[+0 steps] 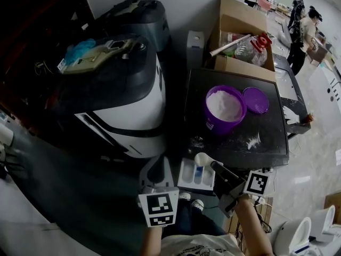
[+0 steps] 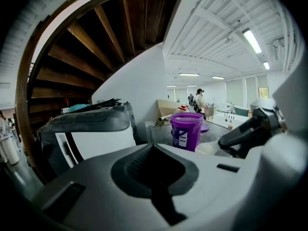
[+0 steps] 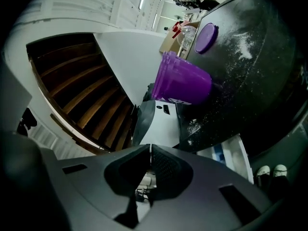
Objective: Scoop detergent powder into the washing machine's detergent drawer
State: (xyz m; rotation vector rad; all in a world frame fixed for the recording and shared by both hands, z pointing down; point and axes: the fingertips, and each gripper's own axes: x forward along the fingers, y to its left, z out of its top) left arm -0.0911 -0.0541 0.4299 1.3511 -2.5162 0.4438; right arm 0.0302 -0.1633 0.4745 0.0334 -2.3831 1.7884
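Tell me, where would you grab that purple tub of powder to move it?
The purple tub stands upright and open and looks too wide to span, so pinch its near-left rim from above with the empty left tongs. The lid lies at its right and a cardboard box stands behind.

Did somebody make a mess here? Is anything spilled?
Yes. Loose white powder lies scattered on the dark machine top, just in front of the purple tub and its lid. It looks odd because it belongs inside the tub, not on the surface.
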